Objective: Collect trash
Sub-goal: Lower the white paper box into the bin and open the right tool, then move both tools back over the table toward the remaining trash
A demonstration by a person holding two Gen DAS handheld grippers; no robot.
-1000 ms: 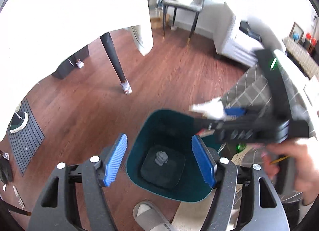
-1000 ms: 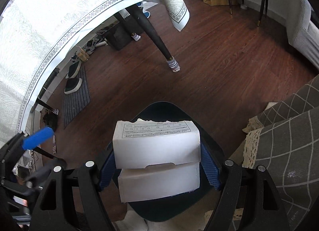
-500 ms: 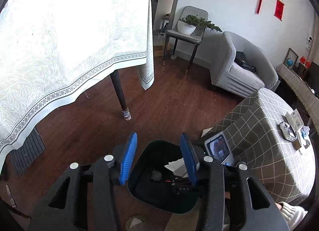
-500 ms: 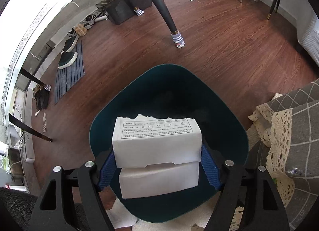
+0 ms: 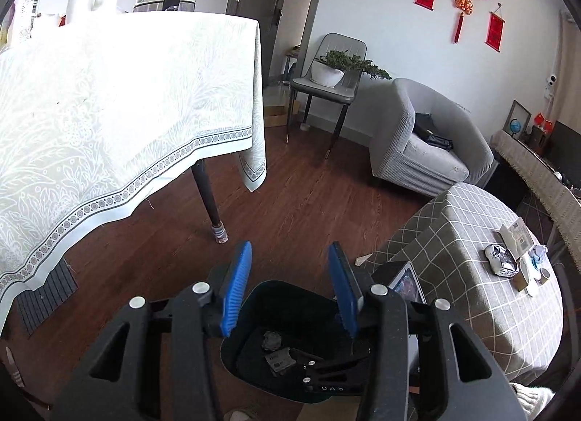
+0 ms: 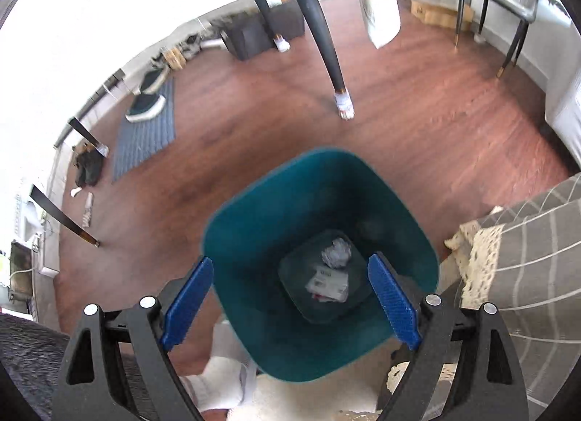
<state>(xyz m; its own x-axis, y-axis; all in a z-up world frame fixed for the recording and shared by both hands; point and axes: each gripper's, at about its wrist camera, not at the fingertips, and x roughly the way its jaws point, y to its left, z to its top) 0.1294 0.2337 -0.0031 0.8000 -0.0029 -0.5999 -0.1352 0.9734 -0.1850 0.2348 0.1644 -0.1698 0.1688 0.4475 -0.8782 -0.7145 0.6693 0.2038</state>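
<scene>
The teal bin (image 6: 254, 196) stands on the wood floor right under my right gripper (image 6: 290, 299). Its jaws are opening, with nothing between the blue pads (image 6: 394, 301). On the bin's bottom lie the white box (image 6: 326, 281) and a crumpled paper ball (image 6: 336, 252). In the left wrist view my left gripper (image 5: 289, 290) hangs higher above the same bin (image 5: 279, 286), half open and holding nothing. Below it, part of the right gripper's black body (image 5: 326, 374) reaches over the bin. More trash, a foil wrapper (image 5: 503, 259) and a crumpled tissue (image 5: 537, 252), lies on the checked-cloth table (image 5: 454, 239) at the right.
A dining table with a white cloth (image 5: 109, 112) and a dark leg (image 5: 212, 199) stands to the left. A grey armchair (image 5: 417, 141) and a chair with a potted plant (image 5: 334, 76) stand farther back. A doormat with shoes (image 6: 145, 138) lies left of the bin.
The right gripper has let go of the white box, which now lies in the bin, and its jaws have widened. The left gripper rose, tilted up and narrowed its jaws.
</scene>
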